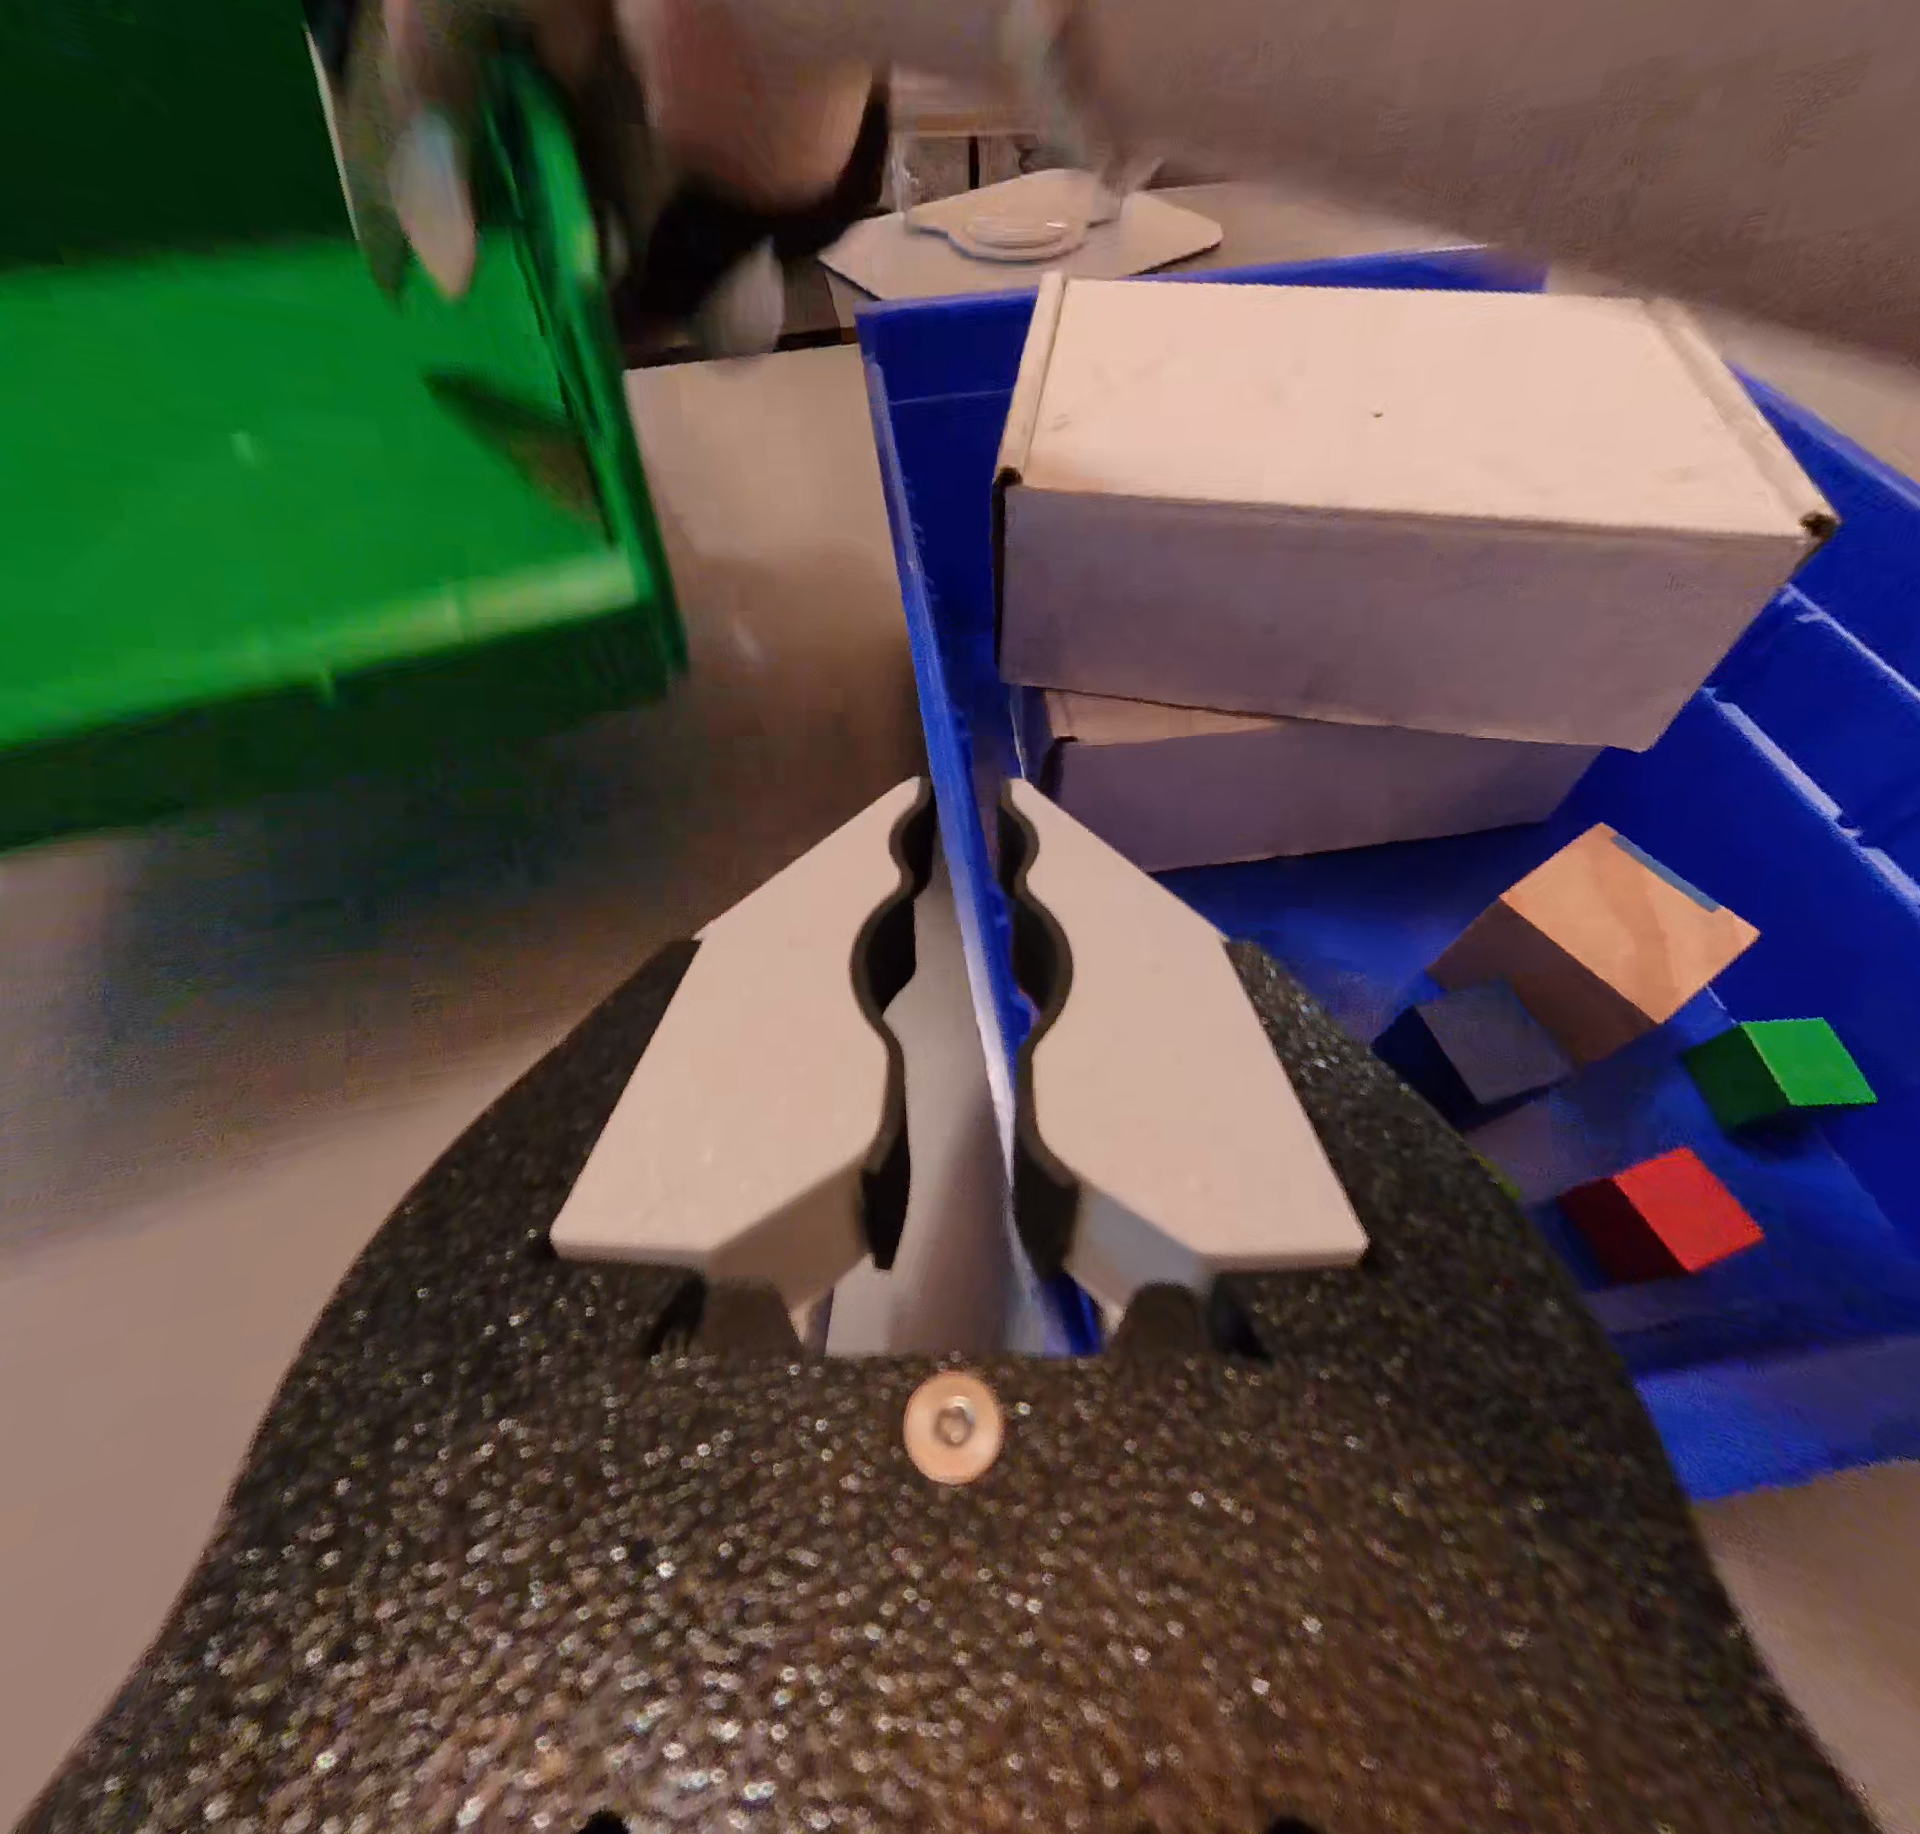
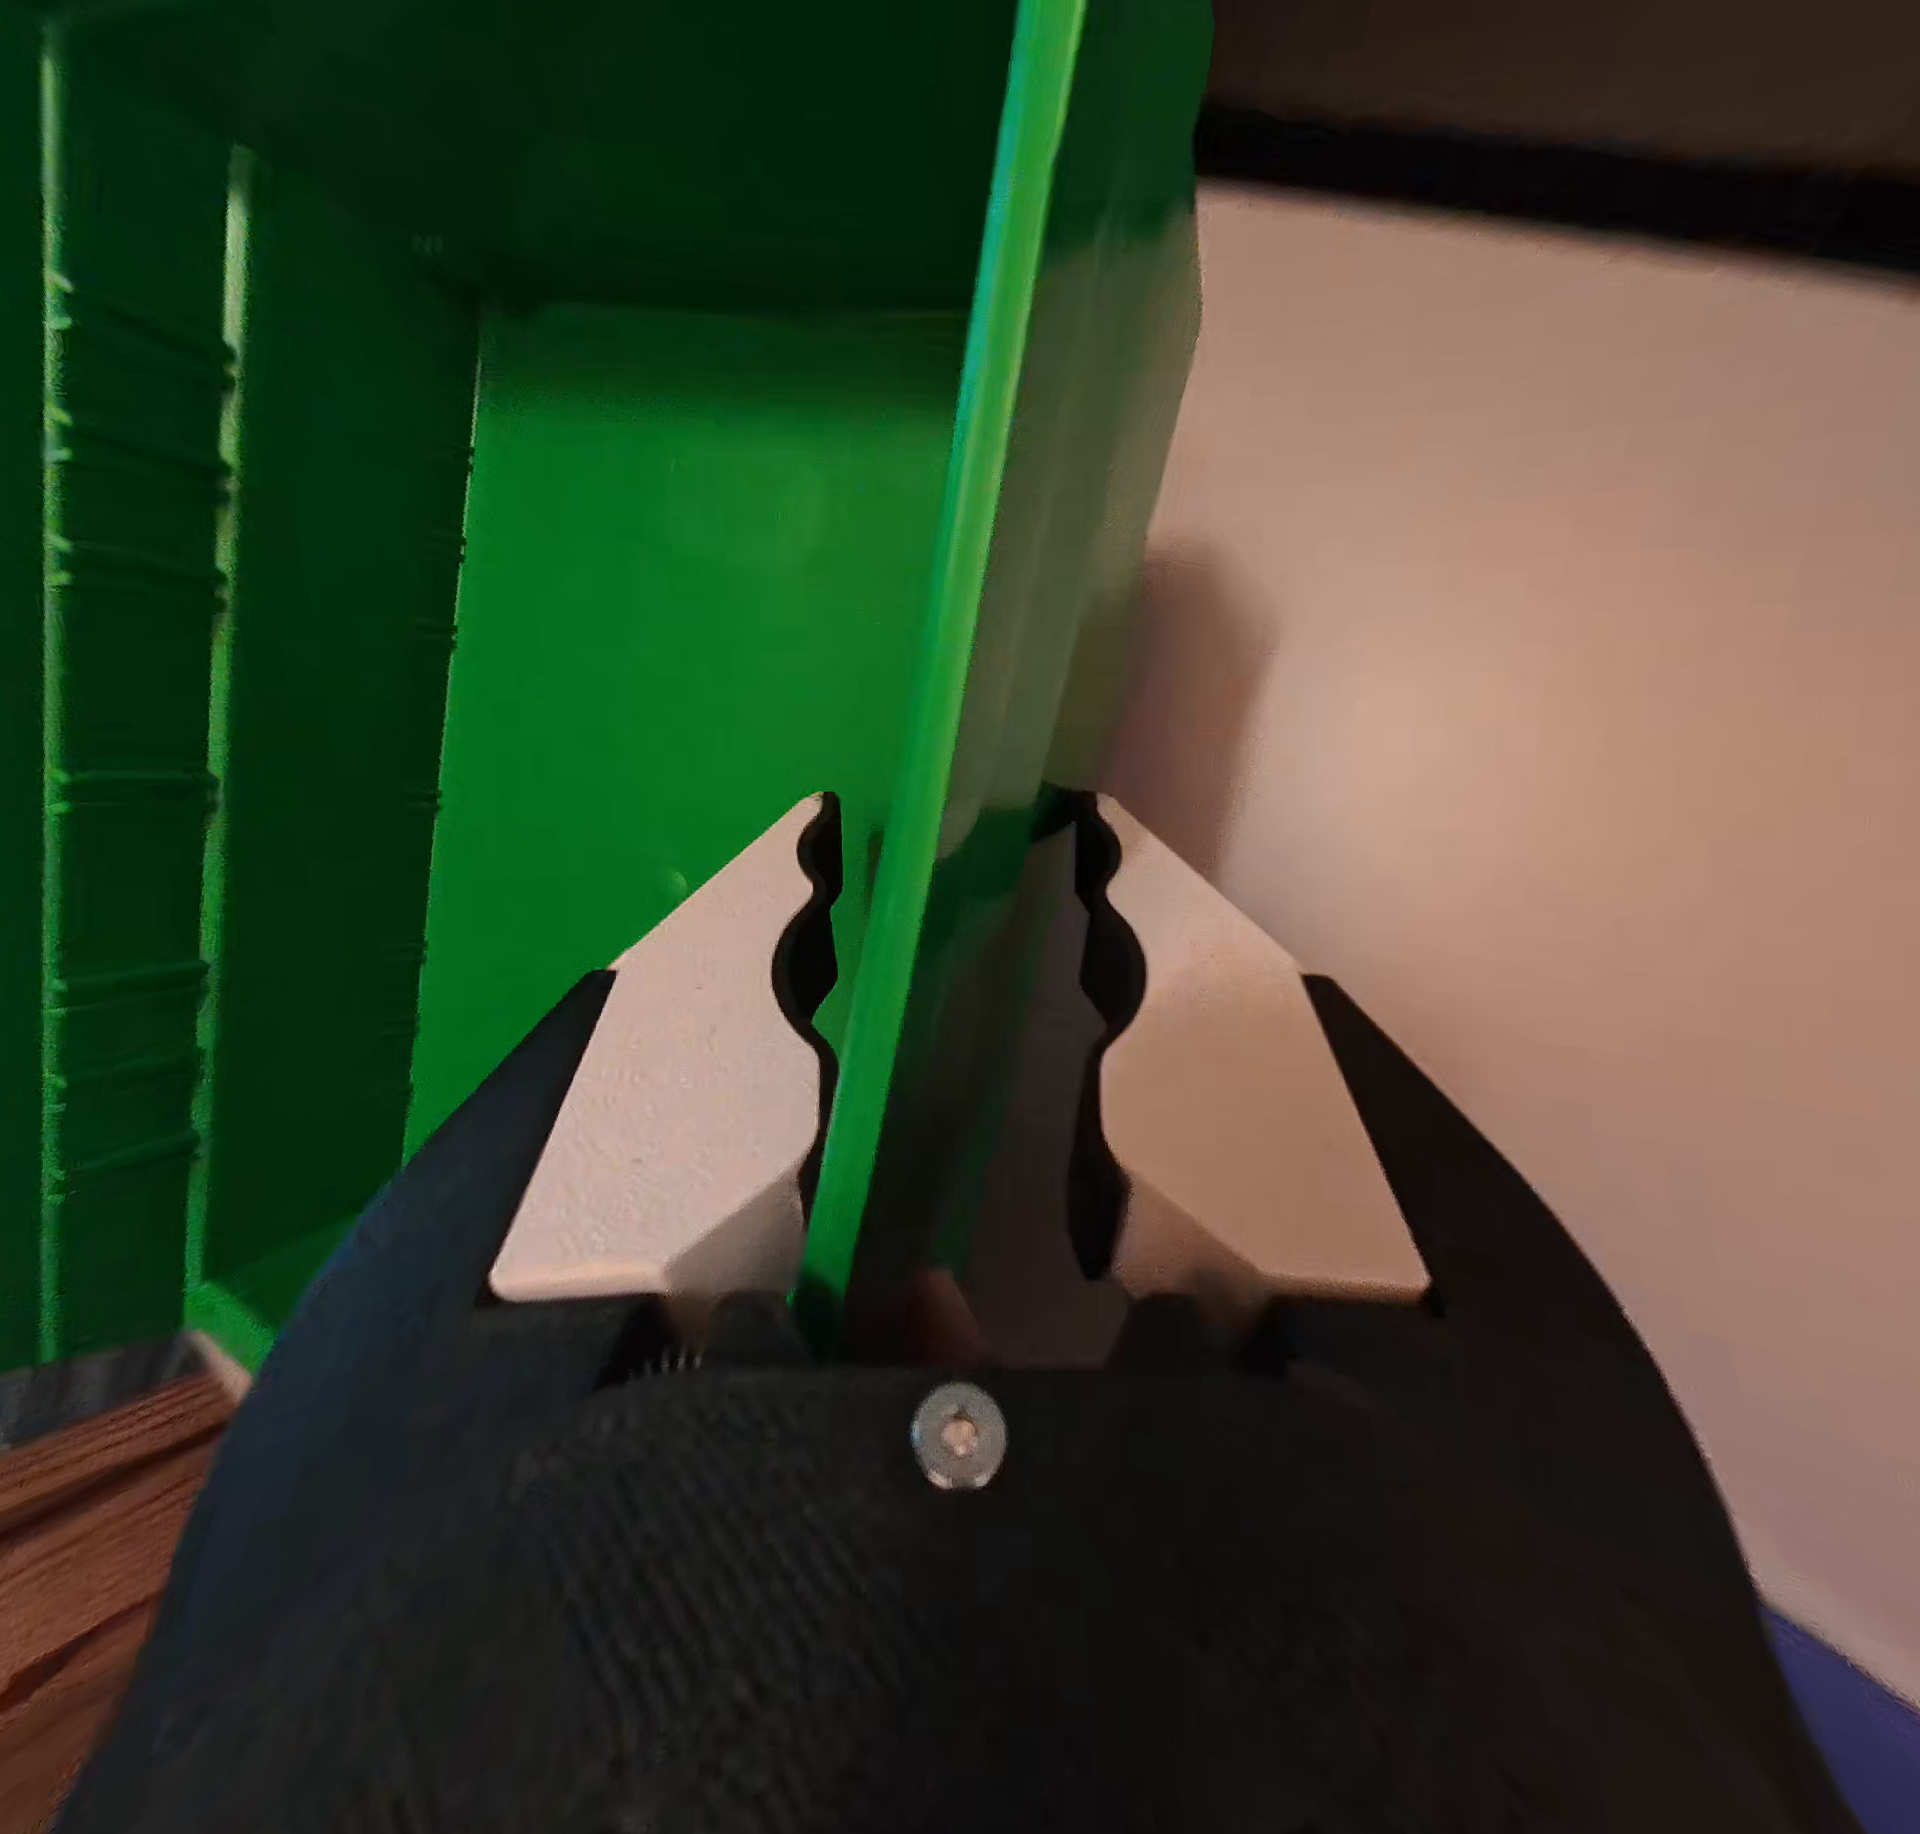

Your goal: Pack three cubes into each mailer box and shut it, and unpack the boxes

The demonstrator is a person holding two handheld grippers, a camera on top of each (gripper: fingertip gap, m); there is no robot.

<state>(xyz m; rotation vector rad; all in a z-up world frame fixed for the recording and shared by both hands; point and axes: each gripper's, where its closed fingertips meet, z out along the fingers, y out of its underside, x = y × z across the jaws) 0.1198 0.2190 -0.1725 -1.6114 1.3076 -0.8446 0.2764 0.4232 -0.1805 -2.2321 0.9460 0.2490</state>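
My left gripper (image 1: 966,797) is shut on the left wall of the blue bin (image 1: 940,641). Two closed white mailer boxes lie stacked in that bin, the top one (image 1: 1382,434) askew on the lower one (image 1: 1299,797). On the bin floor lie a wooden cube (image 1: 1621,932), a dark blue cube (image 1: 1486,1046), a green cube (image 1: 1797,1062) and a red cube (image 1: 1673,1213). My right gripper (image 2: 951,808) is shut on the right wall of the green bin (image 2: 707,589), whose inside is empty where it shows. The green bin (image 1: 260,496) also shows blurred at the left of the left wrist view.
A grey tabletop (image 1: 758,496) lies between the two bins. A flat grey card with a clear plastic item (image 1: 1018,226) lies at the back. A blurred sleeve (image 1: 1299,39) crosses the top. A wooden surface (image 2: 83,1493) shows at the lower left.
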